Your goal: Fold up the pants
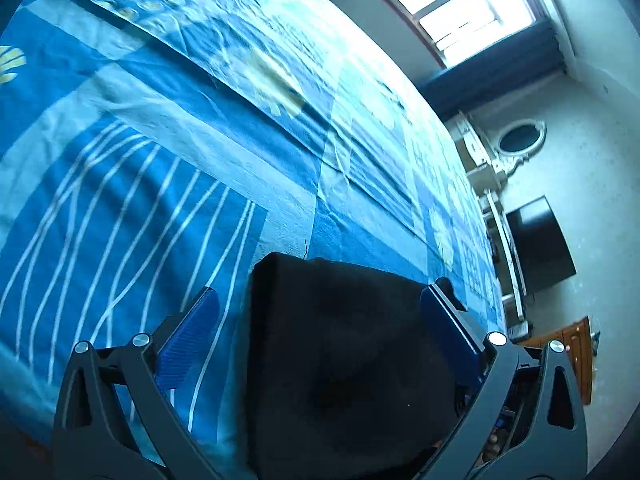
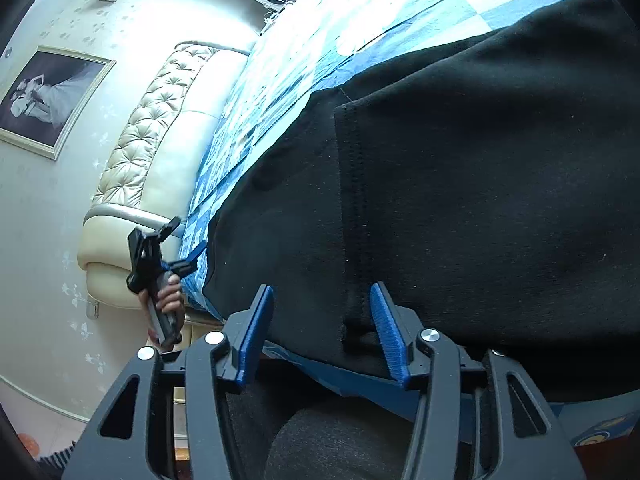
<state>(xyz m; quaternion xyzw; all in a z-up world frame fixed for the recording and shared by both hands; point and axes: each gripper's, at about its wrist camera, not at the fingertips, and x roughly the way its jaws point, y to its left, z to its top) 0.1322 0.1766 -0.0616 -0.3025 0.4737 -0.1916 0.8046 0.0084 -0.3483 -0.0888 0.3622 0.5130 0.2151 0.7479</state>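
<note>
Black pants [image 2: 460,184] lie soft and floppy on the bed [image 1: 168,128]. The left gripper [image 1: 320,312] and right gripper [image 2: 322,308] are both wide, holding nothing. Best to pinch a thick hem edge.

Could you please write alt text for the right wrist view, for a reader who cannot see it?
The right claw, blue pads apart, straddles the stitched edge of black fabric pants spread on a blue patterned bedsheet. Farther off, a hand holds the left claw near a cream tufted headboard.
</note>
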